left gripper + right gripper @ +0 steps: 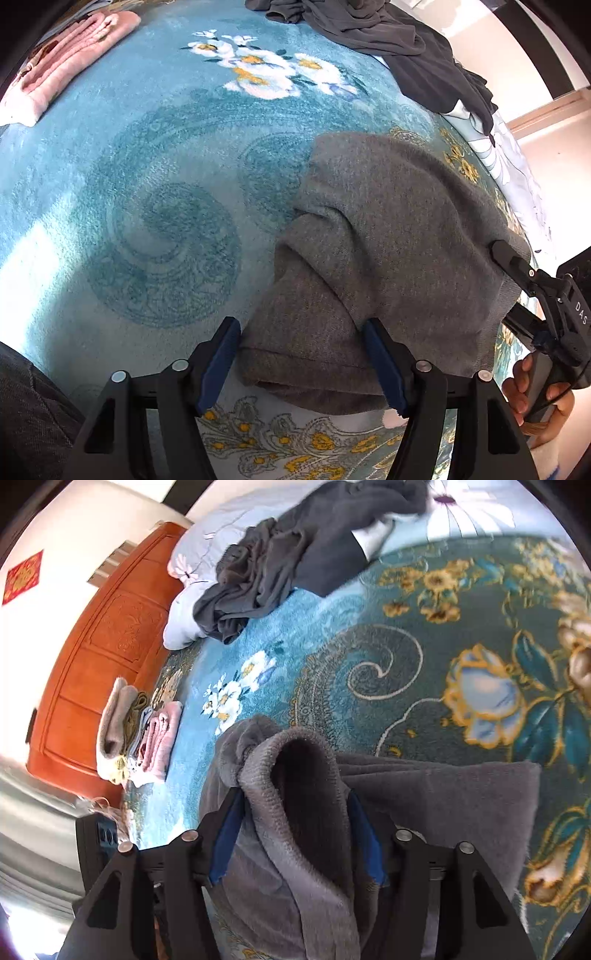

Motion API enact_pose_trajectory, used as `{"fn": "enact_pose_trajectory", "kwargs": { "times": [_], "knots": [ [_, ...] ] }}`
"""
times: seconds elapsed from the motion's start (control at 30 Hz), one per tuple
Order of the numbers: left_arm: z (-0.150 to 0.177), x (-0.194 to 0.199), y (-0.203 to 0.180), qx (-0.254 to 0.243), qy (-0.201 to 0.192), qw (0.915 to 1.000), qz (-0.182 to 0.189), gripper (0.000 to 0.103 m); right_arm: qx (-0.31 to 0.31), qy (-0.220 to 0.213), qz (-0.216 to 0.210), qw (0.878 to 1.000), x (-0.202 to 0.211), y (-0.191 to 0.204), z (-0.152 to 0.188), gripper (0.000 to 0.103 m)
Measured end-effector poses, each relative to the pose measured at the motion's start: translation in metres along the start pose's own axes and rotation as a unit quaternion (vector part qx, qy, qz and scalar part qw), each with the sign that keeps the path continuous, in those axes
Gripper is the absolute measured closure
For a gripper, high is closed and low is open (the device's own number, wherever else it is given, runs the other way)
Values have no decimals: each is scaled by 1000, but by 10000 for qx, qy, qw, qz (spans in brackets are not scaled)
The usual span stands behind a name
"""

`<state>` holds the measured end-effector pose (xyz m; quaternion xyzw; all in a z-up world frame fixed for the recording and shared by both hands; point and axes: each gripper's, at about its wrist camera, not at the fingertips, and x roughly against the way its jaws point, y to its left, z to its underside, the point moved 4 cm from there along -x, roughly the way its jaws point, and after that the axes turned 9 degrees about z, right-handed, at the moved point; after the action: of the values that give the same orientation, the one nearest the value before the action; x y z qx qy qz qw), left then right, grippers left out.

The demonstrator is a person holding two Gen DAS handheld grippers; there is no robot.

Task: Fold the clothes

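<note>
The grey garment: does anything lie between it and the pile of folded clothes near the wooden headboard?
Nothing visible. Between the grey garment and the pile of folded clothes the right wrist view shows only bare blue blanket. The dark grey heap lies further away, off that path.

a broad bare stretch of the teal blanket point(122, 192) is left open beside the grey garment point(388, 240), on the side toward the pink folded stack point(70, 59), which is set well apart from the grey garment. beyond the grey garment, passage is blocked by the dark heap of clothes point(388, 40). its other edge is crowded by the right gripper point(517, 266). the wooden headboard point(103, 653) closes off the bed beyond the stack.
</note>
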<state>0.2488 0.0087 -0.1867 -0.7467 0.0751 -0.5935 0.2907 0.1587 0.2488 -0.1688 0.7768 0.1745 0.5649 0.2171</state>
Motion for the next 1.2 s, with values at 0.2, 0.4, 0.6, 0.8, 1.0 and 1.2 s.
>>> {"fn": "enact_pose_trajectory", "kwargs": {
  "times": [0.2,0.4,0.6,0.8,1.0,1.2],
  "knots": [
    [-11,21,15,423,-563,9972,252,30,-390,-108,-296,9987,17,-3,25,43],
    [-14,23,25,688,-535,9954,388,30,-398,-87,-540,9977,19,6,30,59],
    [-12,31,25,657,-618,9949,444,30,-563,87,-316,9979,6,7,27,76],
    [-13,44,2,155,-724,9923,991,30,-809,-288,-1683,9820,56,32,27,94],
    [-10,22,-6,-4,-141,9981,605,30,-1180,-103,-762,9900,49,-9,52,94],
    [-9,5,-1,107,192,9995,246,30,-1365,-61,-137,9905,34,-27,68,89]
  ]
}}
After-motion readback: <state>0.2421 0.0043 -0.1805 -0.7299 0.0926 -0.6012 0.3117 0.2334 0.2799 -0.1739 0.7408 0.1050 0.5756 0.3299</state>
